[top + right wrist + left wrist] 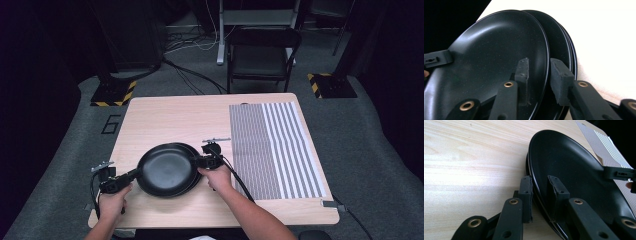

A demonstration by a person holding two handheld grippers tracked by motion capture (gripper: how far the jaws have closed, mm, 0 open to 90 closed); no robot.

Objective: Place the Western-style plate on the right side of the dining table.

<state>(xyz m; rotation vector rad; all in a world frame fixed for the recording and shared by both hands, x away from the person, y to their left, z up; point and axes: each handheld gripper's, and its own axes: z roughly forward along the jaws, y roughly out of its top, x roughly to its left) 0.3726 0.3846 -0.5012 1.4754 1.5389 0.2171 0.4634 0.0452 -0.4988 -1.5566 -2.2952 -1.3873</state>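
Top plate [165, 169] sat level between your grippers: left gripper [131, 176] clamped its near-left rim, right gripper [199, 161] straddled the right rim, looked clamped too.

The light wooden rectangular table [165, 117] carries a grey-and-white striped cloth mat [272, 147] covering its right part from the far edge to near the front edge, and a stack of black round plates [167, 170] lies just left of this mat.
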